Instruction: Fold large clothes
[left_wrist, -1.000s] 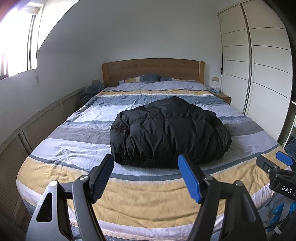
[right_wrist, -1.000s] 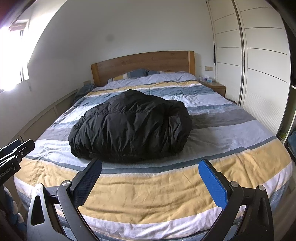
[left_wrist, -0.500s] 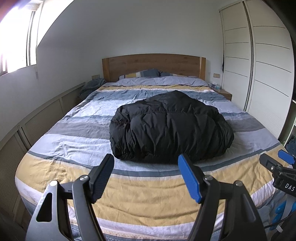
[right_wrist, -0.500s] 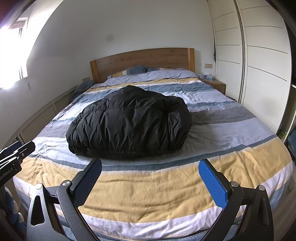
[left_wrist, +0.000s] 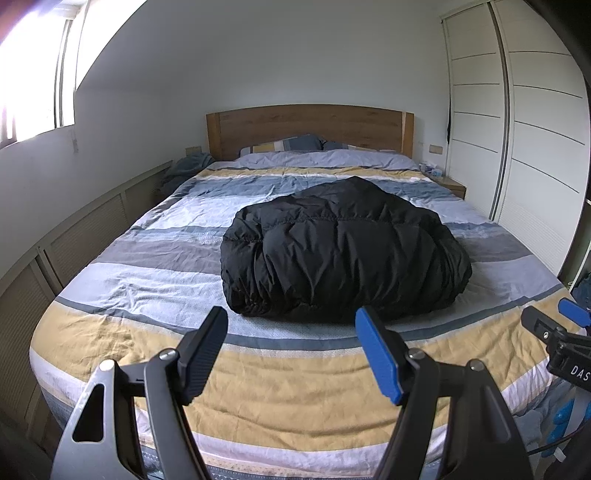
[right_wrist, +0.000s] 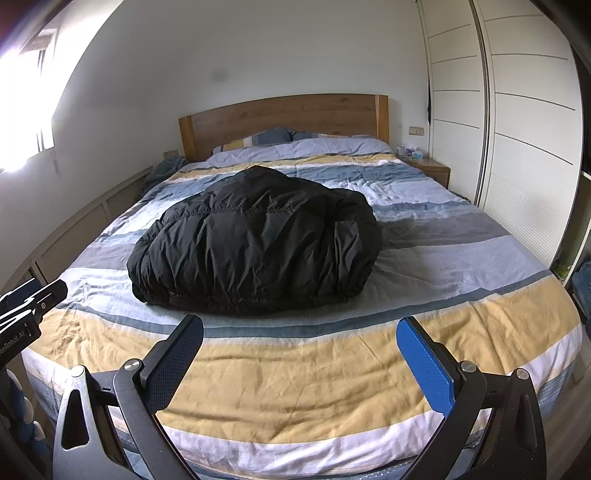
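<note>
A black puffy down jacket (left_wrist: 343, 251) (right_wrist: 255, 236) lies bundled in a rounded heap on the middle of the striped bed (left_wrist: 280, 384) (right_wrist: 314, 373). My left gripper (left_wrist: 291, 321) hovers over the foot of the bed, short of the jacket, open with nothing between its black and blue fingers. My right gripper (right_wrist: 301, 328) is also open and empty, held over the yellow stripe in front of the jacket. Each gripper shows at the edge of the other's view: the right gripper (left_wrist: 557, 332) and the left gripper (right_wrist: 29, 306).
A wooden headboard (left_wrist: 310, 125) and pillows (left_wrist: 291, 144) stand at the far end. White wardrobe doors (left_wrist: 517, 122) line the right side beside a nightstand (left_wrist: 452, 186). Low panelled cabinets (left_wrist: 74, 243) run along the left wall under a bright window (left_wrist: 33, 85).
Both views tilted slightly upward, so the bed and jacket sit a little lower in frame. The jacket lies unmoved and both grippers stay open.
</note>
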